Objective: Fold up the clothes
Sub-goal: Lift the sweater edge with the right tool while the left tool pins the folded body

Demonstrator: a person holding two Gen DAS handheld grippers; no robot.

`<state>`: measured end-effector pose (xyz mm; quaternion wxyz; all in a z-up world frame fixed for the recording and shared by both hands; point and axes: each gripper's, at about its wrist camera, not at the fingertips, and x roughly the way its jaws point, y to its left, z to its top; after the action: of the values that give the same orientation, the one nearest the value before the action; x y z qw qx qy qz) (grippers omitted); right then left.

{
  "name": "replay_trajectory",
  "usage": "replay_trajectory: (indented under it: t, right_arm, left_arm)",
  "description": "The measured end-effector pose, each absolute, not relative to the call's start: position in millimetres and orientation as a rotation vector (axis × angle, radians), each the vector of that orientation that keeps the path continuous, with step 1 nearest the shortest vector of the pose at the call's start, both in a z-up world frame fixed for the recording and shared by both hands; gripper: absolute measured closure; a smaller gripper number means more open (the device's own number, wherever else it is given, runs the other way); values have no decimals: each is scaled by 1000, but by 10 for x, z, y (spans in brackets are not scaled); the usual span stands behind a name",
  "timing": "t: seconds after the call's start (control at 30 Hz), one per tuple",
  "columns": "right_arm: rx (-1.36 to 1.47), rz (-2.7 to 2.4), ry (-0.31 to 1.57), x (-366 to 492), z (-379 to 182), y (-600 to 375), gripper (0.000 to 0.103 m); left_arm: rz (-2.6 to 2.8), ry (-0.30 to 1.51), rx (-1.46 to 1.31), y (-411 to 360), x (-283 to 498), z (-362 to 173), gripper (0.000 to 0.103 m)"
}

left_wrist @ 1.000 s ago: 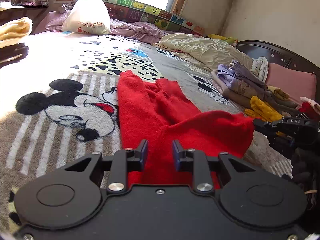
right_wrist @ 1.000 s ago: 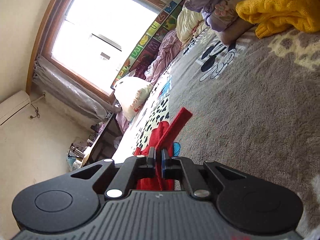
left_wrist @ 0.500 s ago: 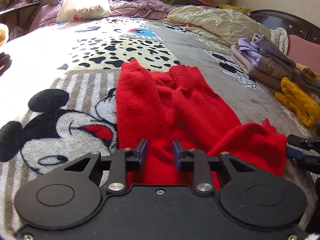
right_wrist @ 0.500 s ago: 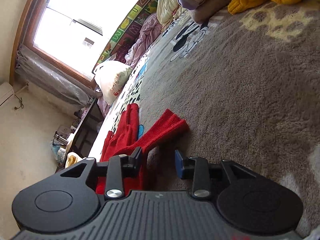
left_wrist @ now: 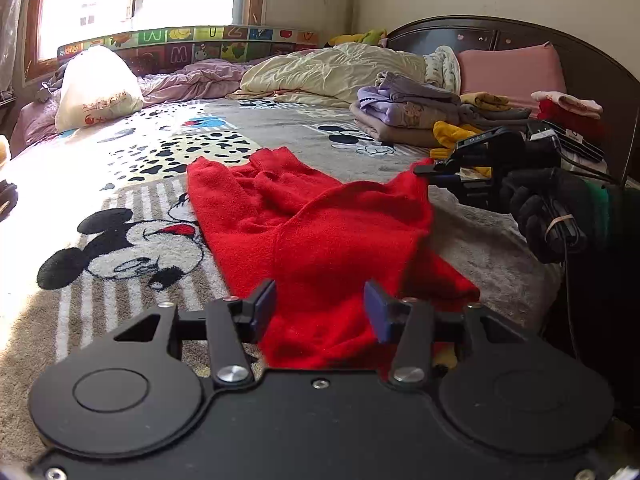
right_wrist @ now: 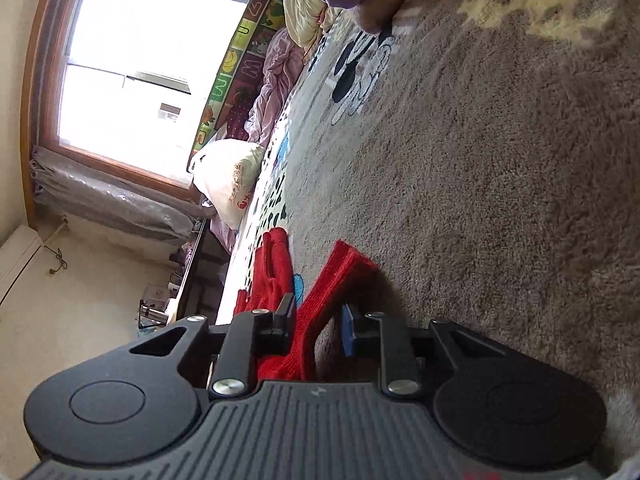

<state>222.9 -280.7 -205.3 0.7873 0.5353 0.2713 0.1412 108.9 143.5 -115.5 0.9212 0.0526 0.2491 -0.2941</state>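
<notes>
Left hand-held gripper [left_wrist: 320, 304] has just spread its jaws; they now straddle the red knit trousers [left_wrist: 320, 240] without pressing. Right hand-held gripper [left_wrist: 426, 170] has been closing on the raised waist corner, with a gap at one pad. Trousers lie on the Mickey-print plush blanket [left_wrist: 140, 240] covering the bed: long axis runs away, cuffs far, waist near. Advice: clamp both waist corners firmly, then carry them evenly to the cuffs.

One red knit garment [left_wrist: 320, 232] on the cartoon-mouse blanket [left_wrist: 132, 240]. Two grippers: left [left_wrist: 320, 306], right [left_wrist: 434, 172]. One white plastic bag [left_wrist: 96, 88]. One cream quilt [left_wrist: 332, 72]. One pink pillow [left_wrist: 508, 72]. One pile of folded clothes [left_wrist: 404, 116]. One window [right_wrist: 132, 76].
</notes>
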Motion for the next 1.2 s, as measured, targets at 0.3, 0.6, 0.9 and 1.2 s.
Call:
replay_trajectory:
  t: [0.3,0.6,0.9,1.2]
  right_arm:
    - [1107,377,486,2354,-1277,-2509,95]
    - [1016,373,453,2600,-633,-2058,95]
    - [932,293,521,3104,-616,-1602,95]
    - [768,279,620,3628,-760,-985,96]
  left_arm:
    - [-697,480,277,1081,976,-1262,56]
    - [-637,513,243,1152,1117,-1335,91]
    - [-584,622,-152,1735,1324,-1406,98]
    - [-587,698,-306,1909,1429,-1503,98]
